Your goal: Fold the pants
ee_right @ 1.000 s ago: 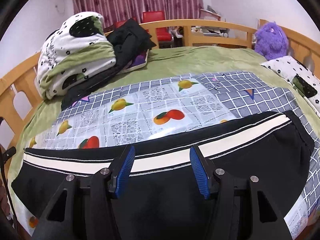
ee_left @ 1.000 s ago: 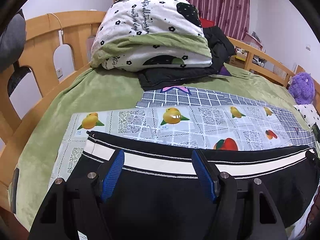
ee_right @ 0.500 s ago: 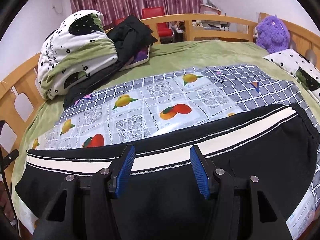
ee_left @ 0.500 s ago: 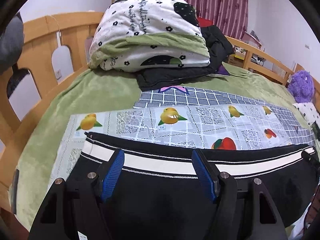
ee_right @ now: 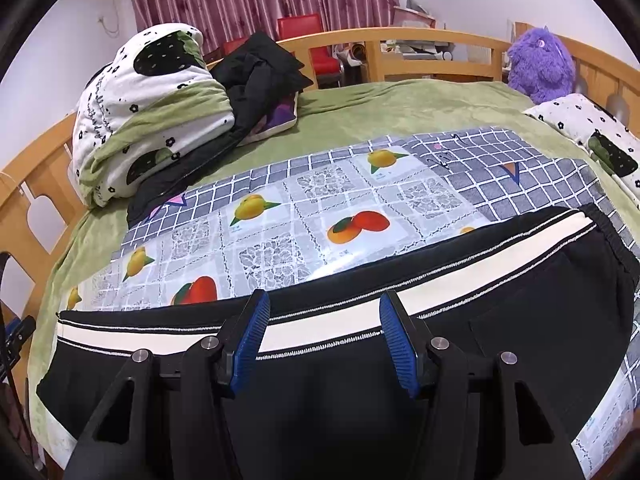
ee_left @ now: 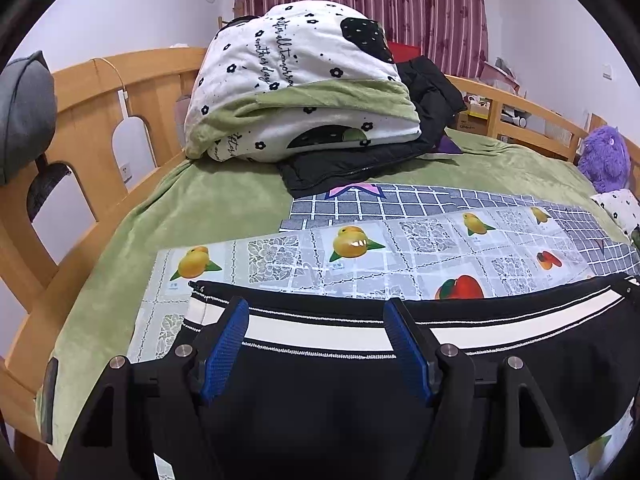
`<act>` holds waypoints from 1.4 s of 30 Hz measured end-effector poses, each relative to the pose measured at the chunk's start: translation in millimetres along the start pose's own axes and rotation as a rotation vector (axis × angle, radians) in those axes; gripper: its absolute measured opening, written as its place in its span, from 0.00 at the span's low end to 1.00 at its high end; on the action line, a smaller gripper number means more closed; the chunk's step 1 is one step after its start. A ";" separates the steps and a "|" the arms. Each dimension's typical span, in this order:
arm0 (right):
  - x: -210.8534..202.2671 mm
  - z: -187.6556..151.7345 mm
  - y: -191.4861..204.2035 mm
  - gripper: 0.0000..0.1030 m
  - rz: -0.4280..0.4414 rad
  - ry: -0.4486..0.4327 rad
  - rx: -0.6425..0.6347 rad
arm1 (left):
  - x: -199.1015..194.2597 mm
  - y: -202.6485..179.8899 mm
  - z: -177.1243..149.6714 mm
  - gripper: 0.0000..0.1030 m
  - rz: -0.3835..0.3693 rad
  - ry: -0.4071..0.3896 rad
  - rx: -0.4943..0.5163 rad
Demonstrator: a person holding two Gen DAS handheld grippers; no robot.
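Pants [ee_left: 360, 380], one black pair with a white side stripe, lie flat along the near edge of the bed, on a fruit-print plastic sheet [ee_left: 400, 248] that sits over a gray checked cloth [ee_right: 540, 176]. One left gripper [ee_left: 316, 344] and one right gripper [ee_right: 324, 332] hover over the black fabric, each with its two blue-padded jaws apart and nothing between them. Beyond the stripe, the sheet and cloth stretch bare toward the far side, then green bedding [ee_right: 400, 108] runs clear to the wooden bed rail [ee_right: 420, 40]. On the far left, one folded white-and-green quilt [ee_left: 304, 92] rests on one black jacket [ee_left: 360, 164], crowding that corner. On the far right sit one purple plush toy [ee_right: 540, 64] and one flowered pillow [ee_right: 592, 132], closing in the right edge.
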State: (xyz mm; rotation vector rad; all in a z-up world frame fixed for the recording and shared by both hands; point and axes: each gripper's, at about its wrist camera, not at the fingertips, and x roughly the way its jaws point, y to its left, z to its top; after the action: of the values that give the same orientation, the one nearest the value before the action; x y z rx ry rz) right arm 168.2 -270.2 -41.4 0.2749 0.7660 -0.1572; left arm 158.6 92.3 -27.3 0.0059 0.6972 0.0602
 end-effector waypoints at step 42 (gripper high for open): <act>-16.2 42.4 -17.4 0.54 0.042 -0.049 0.033 | -4.1 -13.3 18.8 0.66 0.043 -0.020 -0.024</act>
State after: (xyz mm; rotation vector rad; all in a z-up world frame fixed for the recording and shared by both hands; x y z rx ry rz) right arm 180.5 -298.9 -4.1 0.3170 0.7088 -0.1367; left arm 168.3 79.1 -10.6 -0.0016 0.6766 0.1097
